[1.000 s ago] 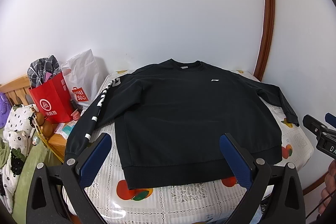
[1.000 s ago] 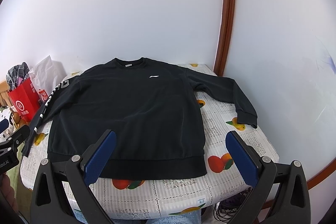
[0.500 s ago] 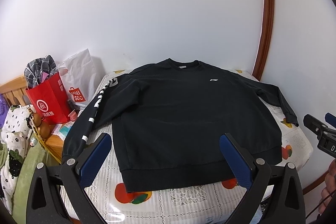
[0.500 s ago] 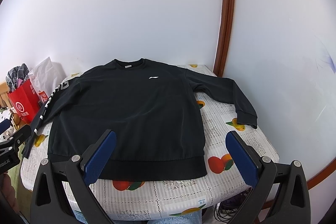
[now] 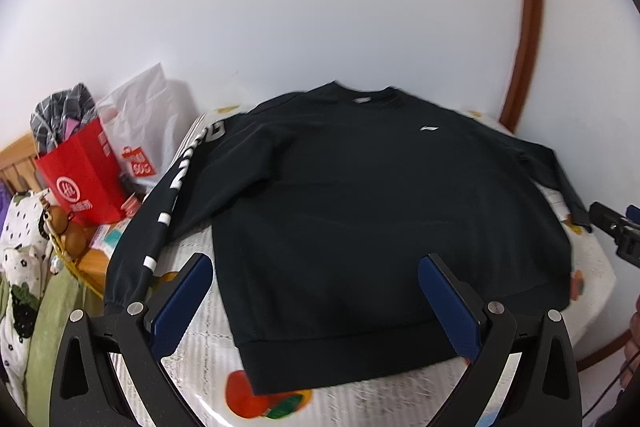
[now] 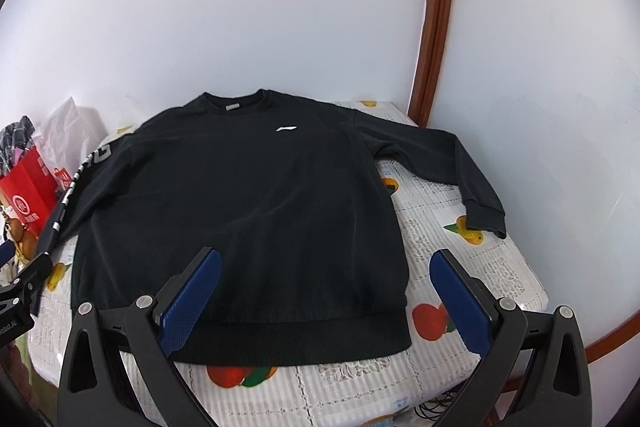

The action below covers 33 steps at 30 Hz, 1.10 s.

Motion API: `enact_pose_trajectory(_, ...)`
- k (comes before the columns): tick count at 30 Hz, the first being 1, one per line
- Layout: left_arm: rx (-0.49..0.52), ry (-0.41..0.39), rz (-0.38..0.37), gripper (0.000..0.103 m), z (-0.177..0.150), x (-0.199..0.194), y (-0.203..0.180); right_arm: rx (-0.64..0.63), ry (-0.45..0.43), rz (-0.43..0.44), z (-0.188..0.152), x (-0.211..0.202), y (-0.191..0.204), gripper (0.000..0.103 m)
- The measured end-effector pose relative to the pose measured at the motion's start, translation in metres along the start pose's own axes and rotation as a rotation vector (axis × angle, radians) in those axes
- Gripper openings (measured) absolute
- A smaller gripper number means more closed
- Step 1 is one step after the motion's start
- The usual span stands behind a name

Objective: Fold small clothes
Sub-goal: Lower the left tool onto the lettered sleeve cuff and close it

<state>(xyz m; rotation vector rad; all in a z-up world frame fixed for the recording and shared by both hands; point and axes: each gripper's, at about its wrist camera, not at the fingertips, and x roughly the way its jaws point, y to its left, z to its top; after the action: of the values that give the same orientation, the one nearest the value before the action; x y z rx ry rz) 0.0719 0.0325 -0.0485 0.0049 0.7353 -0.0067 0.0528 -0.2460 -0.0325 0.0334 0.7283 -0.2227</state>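
above the sweatshirt (image 6: 240,211), both tools (image 5: 316,303) (image 6: 326,301) hover agape.

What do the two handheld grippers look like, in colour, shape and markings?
Both look the same. The left gripper and the right gripper each have two black triangular fingers with cut-out holes and silver bolts, tipped with flat, textured dark blue pads. The left gripper's black body carries white lettering, too cropped to read.

Black frames, silver screws — blue-padded fingers (image 5: 448,311)
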Motion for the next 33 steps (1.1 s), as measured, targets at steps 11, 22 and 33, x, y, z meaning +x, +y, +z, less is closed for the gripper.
enact_pose_trajectory(11, -0.058, 0.103, 0.105, 0.103, -0.005, 0.055, 0.063, -0.057, 0.068, -0.006, 0.010, 0.059, 0.038, 0.103)
enact_pose_trajectory(22, -0.129, 0.170, 0.204, 0.102, -0.024, 0.093, 0.129, -0.145, 0.133, 0.022, 0.006, 0.105, 0.096, 0.102)
enact_pose_trajectory(33, -0.185, 0.230, 0.267, 0.088, -0.035, 0.131, 0.170, -0.209, 0.165, 0.060, -0.012, 0.127, 0.123, 0.102)
